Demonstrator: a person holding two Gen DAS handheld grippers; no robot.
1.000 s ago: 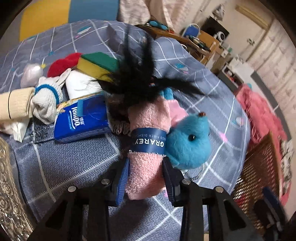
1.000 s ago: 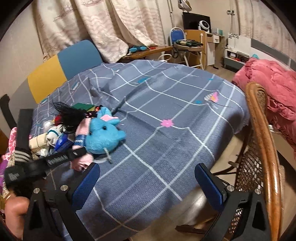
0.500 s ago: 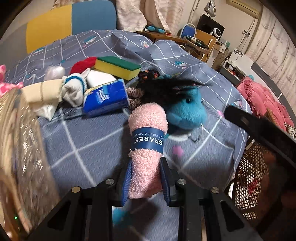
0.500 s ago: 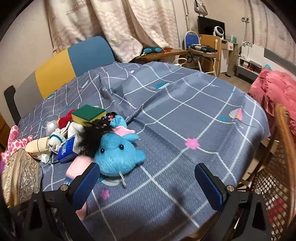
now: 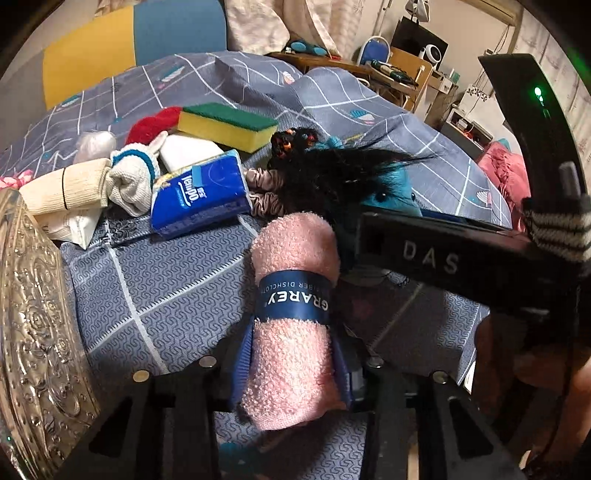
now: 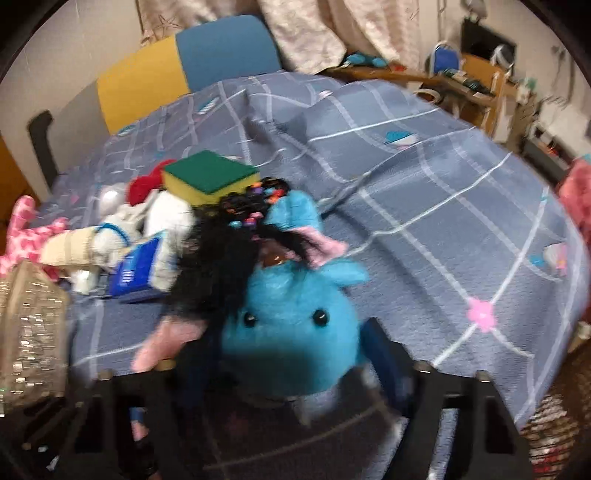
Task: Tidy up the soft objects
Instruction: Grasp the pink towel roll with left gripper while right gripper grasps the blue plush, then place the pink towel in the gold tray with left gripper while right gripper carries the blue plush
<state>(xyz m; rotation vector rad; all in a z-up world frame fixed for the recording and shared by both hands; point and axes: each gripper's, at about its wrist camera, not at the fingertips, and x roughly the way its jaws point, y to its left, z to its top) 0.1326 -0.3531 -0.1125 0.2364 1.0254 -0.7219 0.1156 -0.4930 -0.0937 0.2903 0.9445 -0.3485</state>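
Dishcloth held, plush approached

The left gripper (image 5: 291, 373) clamps the pink rolled dishcloth (image 5: 293, 317) above the bedspread (image 5: 166, 291), probably for sorting; the right gripper (image 6: 295, 369), jaws spread, straddles the blue plush (image 6: 295, 332) at 6 o'clock.

A rolled pink towel (image 5: 291, 325) with a navy band sits clamped upright-forward, beside a blue plush (image 6: 295, 332) under black hair (image 6: 218, 273).

Home bedroom/living rm shown. Curtains (image 6: 303, 33), cluttered desk (image 5: 373, 70), plaid blue-grey cloth (image 6: 424, 177) and chair (image 6: 447, 61) are seen.
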